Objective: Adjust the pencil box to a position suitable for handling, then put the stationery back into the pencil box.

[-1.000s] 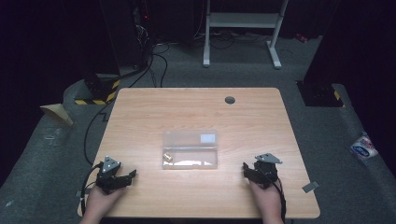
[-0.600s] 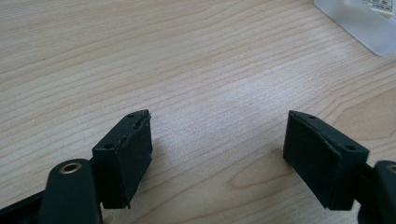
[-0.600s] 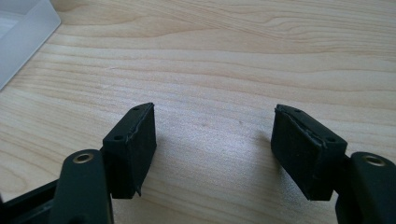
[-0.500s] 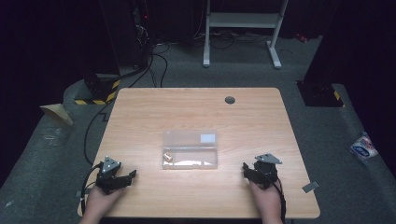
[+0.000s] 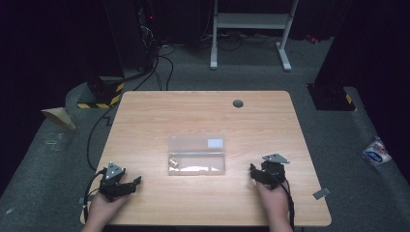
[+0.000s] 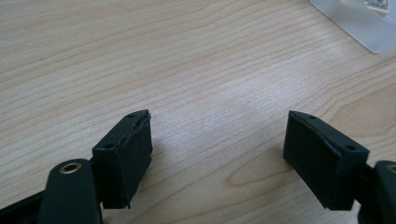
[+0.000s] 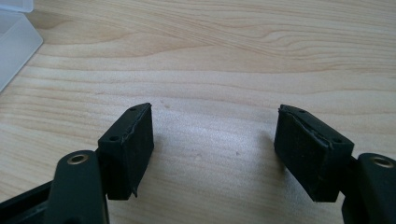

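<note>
Pretty much the whole tabletop (image 5: 203,116) is open to pass over; only the clear plastic box (image 5: 197,154) sits mid-table, right between both hand-held grippers' sides.

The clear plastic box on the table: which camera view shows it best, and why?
The high view: the whole clear plastic box lies mid-table, small brass part inside. The left gripper view catches one corner at top right; the right gripper view a corner at top left.

The left gripper (image 6: 219,154) sits low over the light wooden table (image 6: 140,56), its two black jaws spread wide with nothing but bare wood grain between them. Each padded jaw casts a soft shadow on the wood. At the upper right corner lies the edge of a clear plastic box (image 6: 359,21), well apart from the jaws.
</note>
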Action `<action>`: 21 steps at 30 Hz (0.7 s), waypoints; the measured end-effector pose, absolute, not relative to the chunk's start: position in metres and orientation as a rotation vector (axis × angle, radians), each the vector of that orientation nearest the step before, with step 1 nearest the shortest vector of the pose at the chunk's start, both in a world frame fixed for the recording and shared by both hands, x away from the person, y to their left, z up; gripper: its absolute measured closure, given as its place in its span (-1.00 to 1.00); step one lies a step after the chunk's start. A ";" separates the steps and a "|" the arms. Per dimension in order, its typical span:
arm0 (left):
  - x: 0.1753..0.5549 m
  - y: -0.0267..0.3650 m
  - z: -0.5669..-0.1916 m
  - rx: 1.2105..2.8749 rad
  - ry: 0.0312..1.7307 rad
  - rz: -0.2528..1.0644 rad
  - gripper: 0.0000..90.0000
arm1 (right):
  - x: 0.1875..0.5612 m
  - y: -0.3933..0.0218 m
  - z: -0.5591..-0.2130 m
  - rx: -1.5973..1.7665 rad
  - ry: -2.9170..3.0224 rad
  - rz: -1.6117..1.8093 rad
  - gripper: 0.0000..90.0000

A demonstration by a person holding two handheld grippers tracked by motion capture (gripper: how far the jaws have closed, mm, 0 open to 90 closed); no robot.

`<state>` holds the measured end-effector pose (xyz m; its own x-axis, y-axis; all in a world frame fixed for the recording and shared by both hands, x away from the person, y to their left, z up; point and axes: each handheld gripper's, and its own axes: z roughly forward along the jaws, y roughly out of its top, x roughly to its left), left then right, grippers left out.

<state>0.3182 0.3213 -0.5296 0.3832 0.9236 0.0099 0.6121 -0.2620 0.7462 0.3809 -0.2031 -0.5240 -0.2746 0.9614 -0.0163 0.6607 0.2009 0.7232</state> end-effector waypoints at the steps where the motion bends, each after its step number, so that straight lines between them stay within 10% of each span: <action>1: 0.318 0.321 -0.530 1.981 1.315 0.601 -0.47 | 0.380 -0.203 -0.524 1.509 2.006 0.846 -0.38; 21: 0.317 0.320 -0.530 1.980 1.315 0.593 -0.46 | 0.375 -0.200 -0.524 1.535 1.980 0.835 -0.37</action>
